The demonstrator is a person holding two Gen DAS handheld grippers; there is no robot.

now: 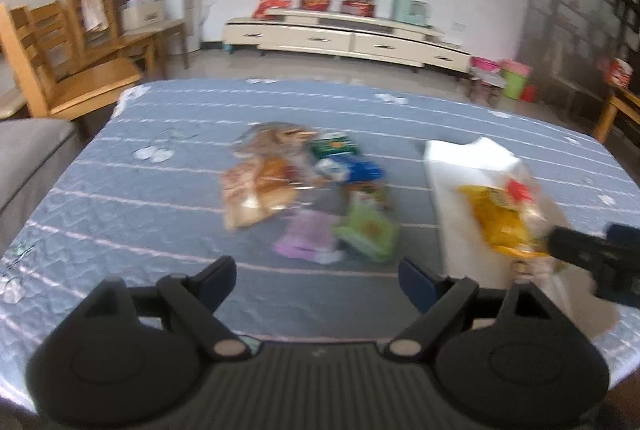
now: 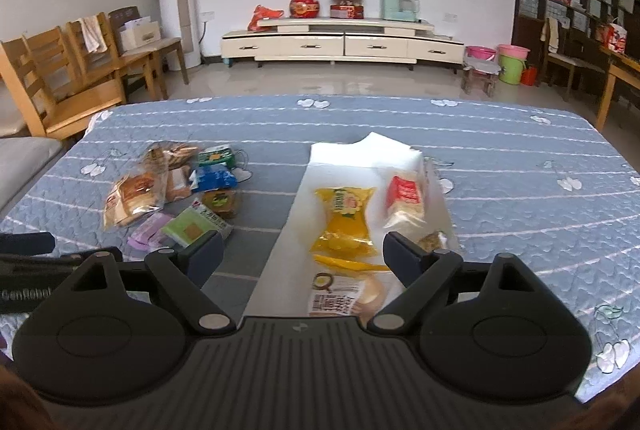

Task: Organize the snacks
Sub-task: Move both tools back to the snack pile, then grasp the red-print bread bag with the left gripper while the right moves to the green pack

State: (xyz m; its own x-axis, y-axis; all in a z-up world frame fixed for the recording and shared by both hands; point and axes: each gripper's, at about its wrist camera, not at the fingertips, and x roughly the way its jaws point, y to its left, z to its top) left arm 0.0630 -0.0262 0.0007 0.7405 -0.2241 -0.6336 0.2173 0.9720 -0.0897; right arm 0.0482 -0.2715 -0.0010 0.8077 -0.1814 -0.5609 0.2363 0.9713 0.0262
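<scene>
Left wrist view, blurred: the left claw gapes wide and empty over the quilted worktop. Loose snacks lie ahead; a white tray with a yellow packet sits rightward, its near end cut off by the right claw's finger.

Right wrist view: the right claw hangs open, empty, over the tray, hiding a printed packet partly.

Left matte black two-finger gripper: ribbed base plate, two rounded disc housings, angled link arms with silver pivot pins, dark blue finger pads. Right matte black two-finger gripper: identical build; small pale logo centred on the ribbed plate.
</scene>
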